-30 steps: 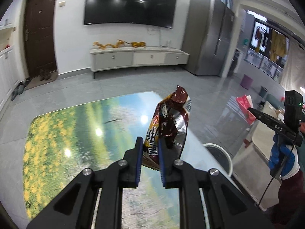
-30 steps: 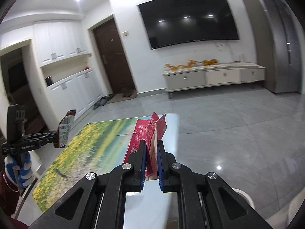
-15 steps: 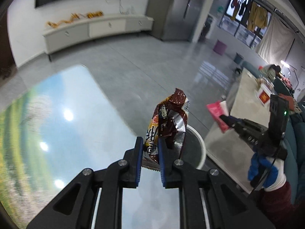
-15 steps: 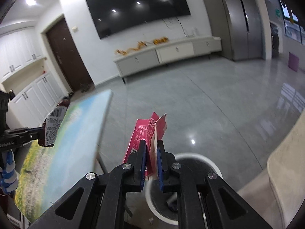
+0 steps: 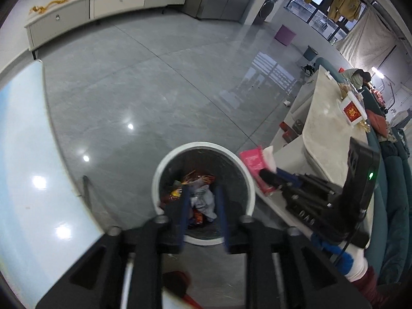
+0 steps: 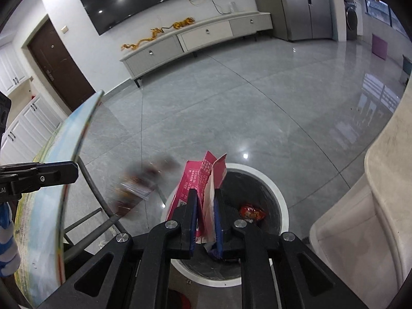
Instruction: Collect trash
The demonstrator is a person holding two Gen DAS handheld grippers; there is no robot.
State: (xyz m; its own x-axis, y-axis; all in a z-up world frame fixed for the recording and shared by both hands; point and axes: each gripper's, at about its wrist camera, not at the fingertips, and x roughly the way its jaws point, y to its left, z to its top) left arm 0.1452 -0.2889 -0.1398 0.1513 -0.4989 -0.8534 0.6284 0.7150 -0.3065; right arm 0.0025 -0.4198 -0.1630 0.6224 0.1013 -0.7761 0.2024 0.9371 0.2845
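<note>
Here, pink wrapper [image 6: 203, 180] clamped in right claw [image 6: 205, 206]

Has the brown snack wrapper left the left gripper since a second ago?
Yes. The left gripper is open and empty above the trash bin; the brown snack wrapper shows as a blur falling beside the bin's rim.

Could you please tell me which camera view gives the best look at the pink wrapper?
The right wrist view: the pink wrapper stands large and sharp, pinched in the right claw above the bin. The left wrist view shows it small, sideways, beside the bin rim.
</note>
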